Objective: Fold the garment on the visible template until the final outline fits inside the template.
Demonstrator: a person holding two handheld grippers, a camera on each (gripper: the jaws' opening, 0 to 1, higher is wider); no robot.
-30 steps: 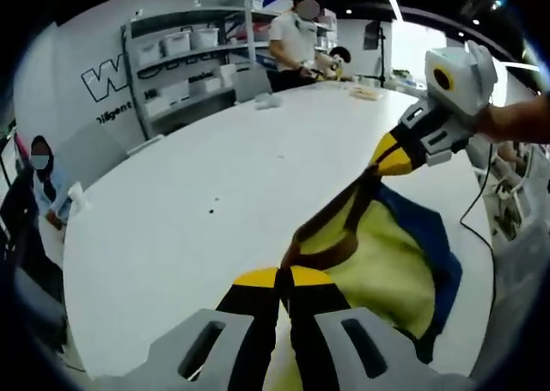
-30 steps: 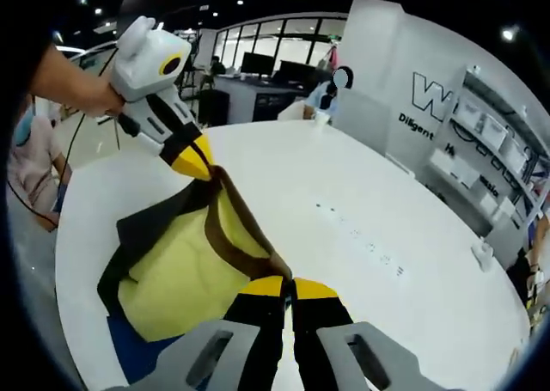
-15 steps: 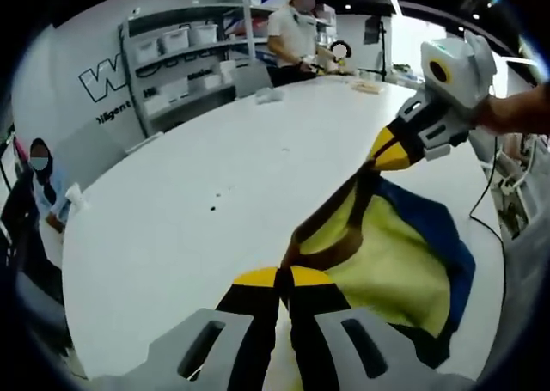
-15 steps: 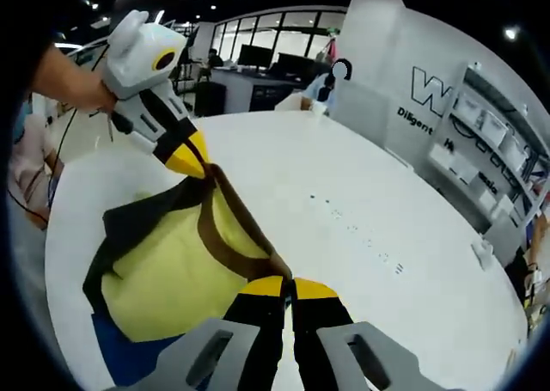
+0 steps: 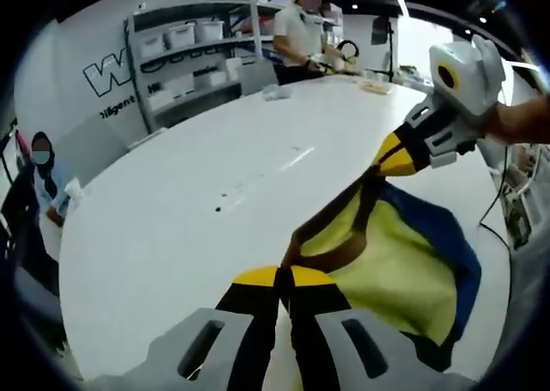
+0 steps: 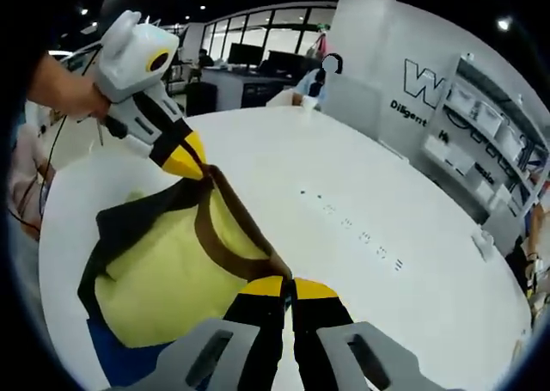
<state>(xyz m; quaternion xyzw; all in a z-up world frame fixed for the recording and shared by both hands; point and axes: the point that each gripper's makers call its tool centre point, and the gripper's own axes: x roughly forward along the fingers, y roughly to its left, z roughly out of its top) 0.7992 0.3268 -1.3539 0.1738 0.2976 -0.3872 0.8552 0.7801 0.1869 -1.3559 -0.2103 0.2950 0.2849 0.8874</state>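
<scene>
writing: large "w" on wall (image 5: 107, 73), smaller line under it unreadable
garment (image 6: 163, 266): yellow, brown trim, edge stretched between grippers, over blue template (image 5: 451, 236)
left gripper (image 5: 277, 277): clamped on garment
right gripper (image 6: 277, 286): clamped on garment
change: garment spread wider than before

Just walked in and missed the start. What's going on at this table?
A person is working a yellow garment with brown trim using two handheld grippers. The left gripper and the right gripper are each shut on the brown edge, holding it stretched between them above the white table. The rest hangs down over a blue template. The fold is not finished.
</scene>
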